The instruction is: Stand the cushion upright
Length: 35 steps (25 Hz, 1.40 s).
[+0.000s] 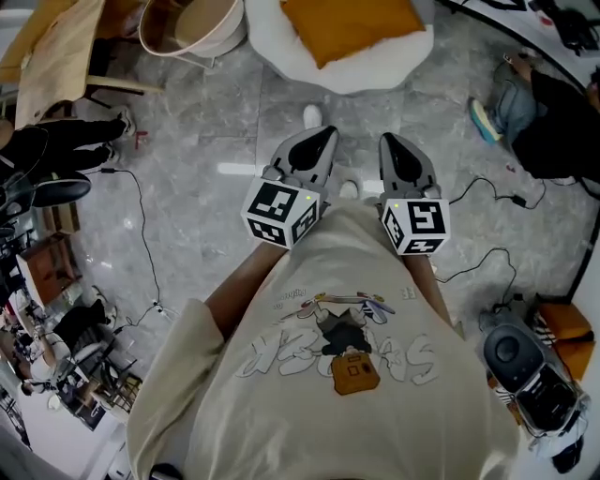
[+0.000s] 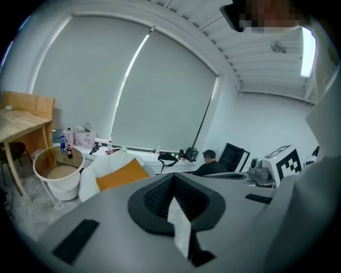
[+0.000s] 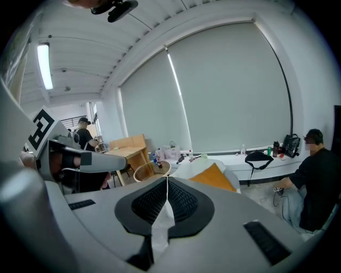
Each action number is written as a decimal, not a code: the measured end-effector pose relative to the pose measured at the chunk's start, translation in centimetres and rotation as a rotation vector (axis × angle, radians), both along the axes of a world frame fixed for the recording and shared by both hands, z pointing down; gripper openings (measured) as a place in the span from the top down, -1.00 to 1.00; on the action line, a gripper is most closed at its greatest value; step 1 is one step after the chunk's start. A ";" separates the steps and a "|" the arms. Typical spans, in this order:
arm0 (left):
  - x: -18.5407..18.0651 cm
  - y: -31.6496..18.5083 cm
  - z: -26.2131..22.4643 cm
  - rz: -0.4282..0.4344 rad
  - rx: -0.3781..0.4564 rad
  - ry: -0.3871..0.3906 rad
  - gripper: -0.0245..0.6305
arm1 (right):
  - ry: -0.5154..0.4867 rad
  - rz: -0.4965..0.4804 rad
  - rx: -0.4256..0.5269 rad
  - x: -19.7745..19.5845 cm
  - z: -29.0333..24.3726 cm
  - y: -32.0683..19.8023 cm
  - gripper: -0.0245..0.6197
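An orange cushion [image 1: 352, 26] lies flat on a white round seat [image 1: 272, 42] at the top of the head view. Both grippers are held side by side in front of my chest, short of the seat and apart from the cushion. My left gripper [image 1: 323, 138] is shut with nothing in it, and so is my right gripper [image 1: 392, 143]. In the left gripper view the cushion [image 2: 120, 173] shows beyond the closed jaws [image 2: 173, 194], on the white seat [image 2: 98, 162]. The right gripper view shows the cushion [image 3: 213, 177] beyond the closed jaws [image 3: 167, 192].
A round white basket table [image 1: 187, 23] stands left of the seat, beside a wooden table [image 1: 56, 56]. A seated person [image 1: 553, 122] is at the right. Cables [image 1: 141, 234] run over the grey floor, and equipment [image 1: 525, 366] sits at lower right.
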<state>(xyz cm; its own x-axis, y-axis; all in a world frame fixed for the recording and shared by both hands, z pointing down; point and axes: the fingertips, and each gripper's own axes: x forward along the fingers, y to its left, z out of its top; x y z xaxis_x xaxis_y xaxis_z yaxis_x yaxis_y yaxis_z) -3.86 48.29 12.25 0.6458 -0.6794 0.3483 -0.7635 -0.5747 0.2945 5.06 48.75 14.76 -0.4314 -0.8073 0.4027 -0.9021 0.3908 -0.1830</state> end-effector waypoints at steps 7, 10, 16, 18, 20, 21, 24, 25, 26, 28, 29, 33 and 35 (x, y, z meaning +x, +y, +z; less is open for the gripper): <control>-2.1 -7.4 0.3 0.067 -0.040 0.051 0.92 | 0.042 0.109 -0.023 -1.0 -0.4 -7.8 0.85; -3.8 -10.7 -0.2 0.082 -0.020 0.067 0.91 | 0.055 0.111 0.003 -2.8 -1.8 -10.9 0.85; -6.5 -15.6 -0.5 0.049 -0.020 0.146 0.91 | 0.130 0.061 0.035 -4.7 -3.5 -15.8 0.85; -6.8 -17.2 -0.8 0.036 -0.009 0.154 0.91 | 0.133 0.047 0.026 -5.1 -3.3 -17.4 0.85; -7.4 -18.8 -1.3 0.027 0.010 0.151 0.91 | 0.140 0.021 0.029 -6.0 -3.4 -19.0 0.85; -7.9 -19.6 -1.5 0.020 0.019 0.148 0.91 | 0.138 0.007 0.031 -6.7 -3.5 -19.8 0.85; -10.1 -21.5 -1.3 -0.007 0.021 0.131 0.91 | 0.129 -0.014 0.024 -8.7 -3.1 -22.3 0.85; -10.7 -22.2 -1.0 -0.014 0.013 0.129 0.91 | 0.133 -0.009 0.018 -9.2 -2.9 -23.1 0.85; -11.2 -23.0 -0.8 -0.020 0.003 0.129 0.92 | 0.145 0.000 0.011 -9.5 -2.6 -24.0 0.85; -11.8 -24.5 -0.4 -0.020 -0.017 0.133 0.91 | 0.170 0.010 0.000 -10.0 -2.2 -25.4 0.85; -12.0 -25.2 -0.2 -0.013 -0.026 0.133 0.91 | 0.170 0.010 -0.006 -10.4 -2.1 -25.9 0.85; -12.1 -27.3 0.7 0.045 -0.061 0.133 0.91 | 0.171 0.001 -0.035 -12.0 -1.4 -27.3 0.85; -11.5 -28.2 1.2 0.081 -0.075 0.129 0.91 | 0.184 0.004 -0.043 -12.1 -1.3 -27.9 0.85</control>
<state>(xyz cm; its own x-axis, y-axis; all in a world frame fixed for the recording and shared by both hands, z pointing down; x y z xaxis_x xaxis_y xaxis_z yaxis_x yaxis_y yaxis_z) -15.39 20.13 13.46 0.7403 -0.5985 0.3063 -0.6684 -0.6059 0.4314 -7.01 20.88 13.50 -0.3442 -0.7890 0.5089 -0.9235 0.3824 -0.0317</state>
